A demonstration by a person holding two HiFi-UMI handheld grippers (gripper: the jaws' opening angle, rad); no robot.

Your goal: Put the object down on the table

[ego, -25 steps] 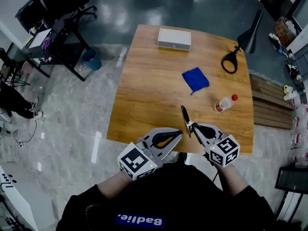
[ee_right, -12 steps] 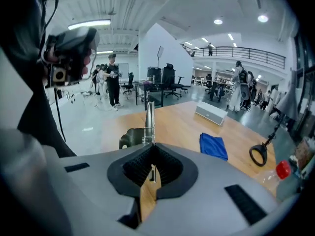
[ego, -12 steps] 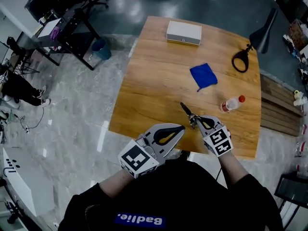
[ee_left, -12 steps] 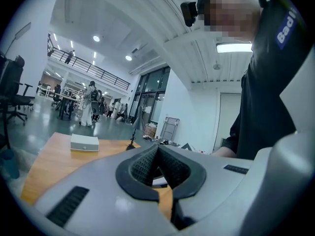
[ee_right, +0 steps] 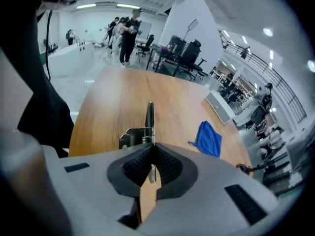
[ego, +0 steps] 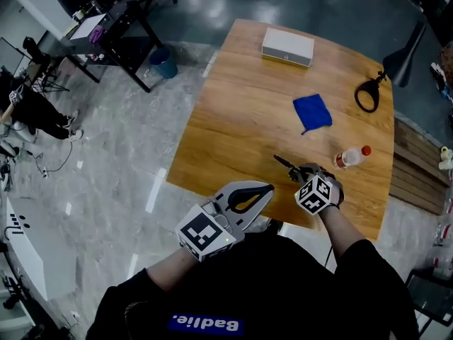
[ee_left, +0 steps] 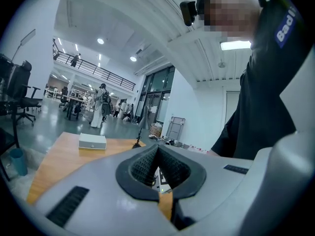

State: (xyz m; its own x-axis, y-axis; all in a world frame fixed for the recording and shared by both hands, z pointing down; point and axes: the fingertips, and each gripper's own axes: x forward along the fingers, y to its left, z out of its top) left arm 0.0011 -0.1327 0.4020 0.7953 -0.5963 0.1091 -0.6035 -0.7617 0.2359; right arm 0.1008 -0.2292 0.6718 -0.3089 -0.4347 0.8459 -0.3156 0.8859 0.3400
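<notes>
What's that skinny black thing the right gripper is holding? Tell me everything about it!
It is a thin dark tool that looks like metal. It has a long, slim, blade-like part pointing away from the right gripper, a small shiny spring, and a black bracket on its left side. The jaws pinch its near end. It sticks out over the wooden table, but I cannot tell whether it touches the wood.

dark tool (ee_right: 149, 114) partly hidden inside right gripper (ee_right: 150, 151), black loop (ego: 362, 105) too small to identify
</notes>
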